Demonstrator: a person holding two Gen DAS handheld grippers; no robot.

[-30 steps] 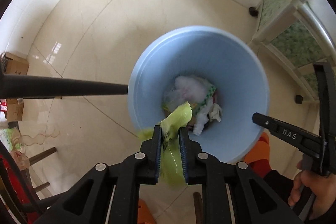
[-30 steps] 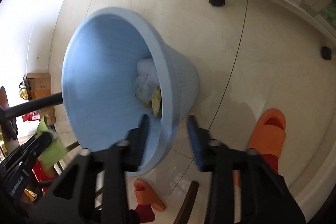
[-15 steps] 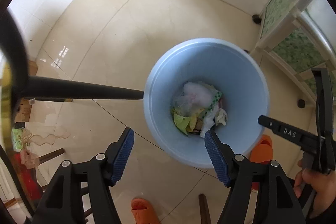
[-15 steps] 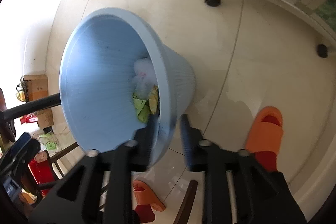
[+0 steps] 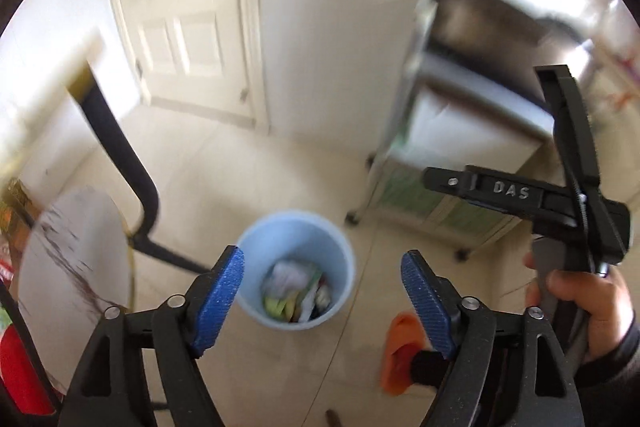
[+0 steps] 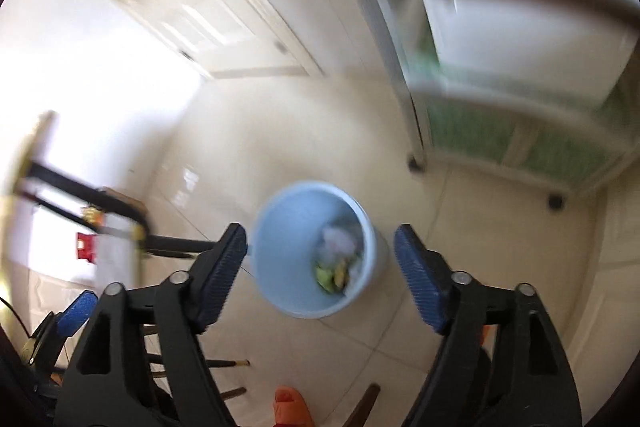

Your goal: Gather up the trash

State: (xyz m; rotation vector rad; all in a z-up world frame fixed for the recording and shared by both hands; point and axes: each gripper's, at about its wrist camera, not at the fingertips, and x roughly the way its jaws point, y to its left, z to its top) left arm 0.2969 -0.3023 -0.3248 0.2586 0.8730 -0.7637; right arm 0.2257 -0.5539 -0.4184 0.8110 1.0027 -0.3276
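at the far left of the left wrist view a round pale bench (image 5: 76, 267) edges into frame, with a black curved leg (image 5: 120, 163) beside it; a second ago only floor and a dark bar showed there, so the camera has risen and tipped up toward the white door (image 5: 188, 39).

the left claw (image 5: 320, 301) stands wide apart and empty. a second ago it was clamped on a yellow-green wrapper over the bin; half a second ago its blue pads were already spread and the wrapper lay inside. now the blue bin (image 5: 296, 267) sits small and low between the fingers, well below the claw, standing on the tiled floor with the trash (image 5: 296, 291) heaped in its bottom, white tissue and yellow-green scraps among it.

further right, an orange slipper (image 5: 400, 351) lies on the floor, and the right claw (image 5: 440, 183) is held up in a hand (image 5: 588, 311).

in its own view the right claw (image 6: 320, 279) is also spread and empty, where half a second ago it nearly pinched the bin's rim.

both views are motion-blurred. judged from this, the drop is done and both claws are free for the next piece.
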